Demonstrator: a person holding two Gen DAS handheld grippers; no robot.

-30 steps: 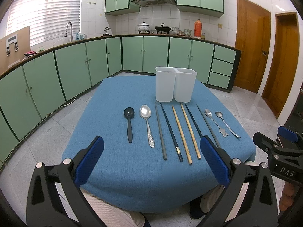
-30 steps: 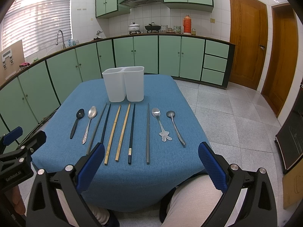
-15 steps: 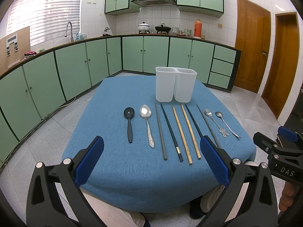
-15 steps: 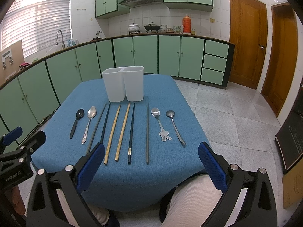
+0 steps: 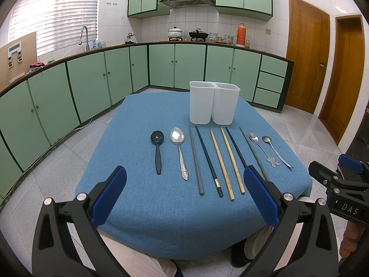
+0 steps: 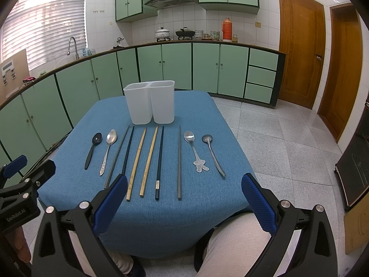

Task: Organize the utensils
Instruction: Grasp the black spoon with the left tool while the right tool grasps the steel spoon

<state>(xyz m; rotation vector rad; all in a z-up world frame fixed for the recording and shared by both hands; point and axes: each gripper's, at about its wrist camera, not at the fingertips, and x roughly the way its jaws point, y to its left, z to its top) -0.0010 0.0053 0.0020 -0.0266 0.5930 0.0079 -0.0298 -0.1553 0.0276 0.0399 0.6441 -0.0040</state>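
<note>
While left tool (image 5: 184,195) gapes, black spoon (image 5: 157,149) unobstructed, chopsticks (image 6: 136,162) clearer rightward

Holder (image 5: 214,101) interior hidden by walls.

Matt cloth tablecloth (image 5: 143,115); shiny metal spoon (image 5: 179,149)

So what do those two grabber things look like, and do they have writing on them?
Both are black plastic frames with silver bolts and bumpy blue pads on the fingers. The left gripper reads "GenRobot.AI" on its side in the right wrist view; the right gripper reads "DAS" on its side in the left wrist view. No cables show.
</note>
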